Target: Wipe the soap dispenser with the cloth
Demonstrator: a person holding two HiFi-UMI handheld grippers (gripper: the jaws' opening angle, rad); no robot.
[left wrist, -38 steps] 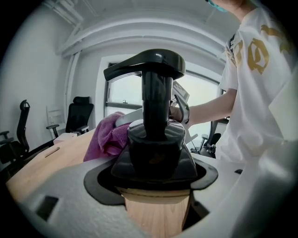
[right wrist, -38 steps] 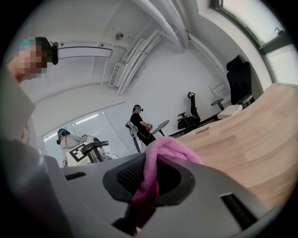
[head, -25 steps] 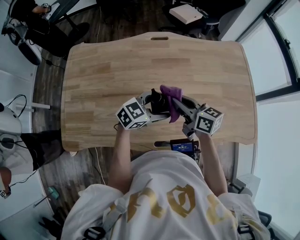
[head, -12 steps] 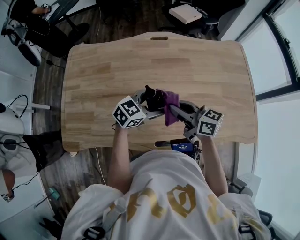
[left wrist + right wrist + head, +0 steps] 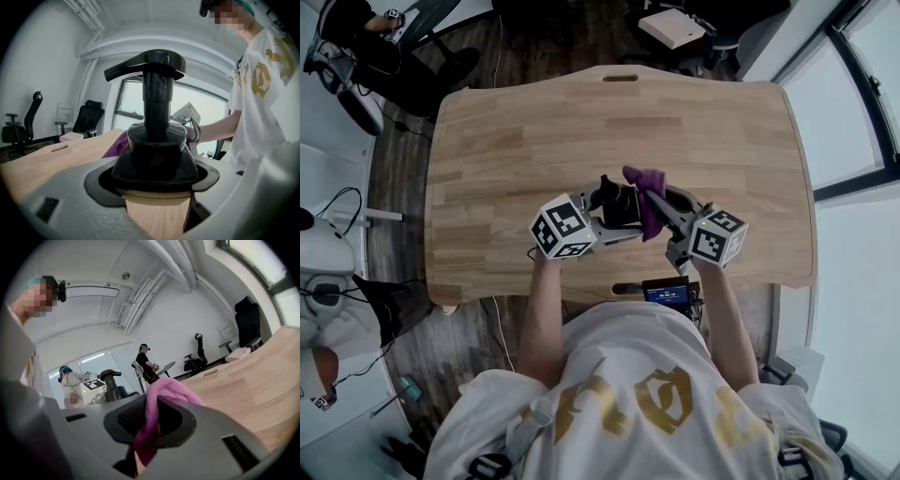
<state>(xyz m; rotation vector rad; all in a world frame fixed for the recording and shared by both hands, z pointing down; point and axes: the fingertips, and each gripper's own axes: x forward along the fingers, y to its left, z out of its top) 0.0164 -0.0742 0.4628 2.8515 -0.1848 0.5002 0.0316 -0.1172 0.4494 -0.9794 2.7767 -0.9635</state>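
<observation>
A black pump soap dispenser (image 5: 617, 200) stands just above the wooden table (image 5: 516, 141), and my left gripper (image 5: 612, 214) is shut on its body. In the left gripper view the dispenser (image 5: 157, 140) fills the space between the jaws, its pump head pointing left. My right gripper (image 5: 656, 201) is shut on a purple cloth (image 5: 645, 184), which lies against the dispenser's right side. The right gripper view shows the cloth (image 5: 157, 404) pinched and bulging out of the jaws, with the dispenser (image 5: 111, 383) to the left.
The table's near edge (image 5: 609, 289) runs just under both grippers, with a small blue device (image 5: 667, 293) on it. Office chairs (image 5: 84, 119) and a white box (image 5: 672, 26) stand beyond the far edge. Other people (image 5: 146, 364) are in the room behind.
Over the last half second the cloth slid away from me along the dispenser's right side. The left gripper carried the dispenser slightly to the right.
</observation>
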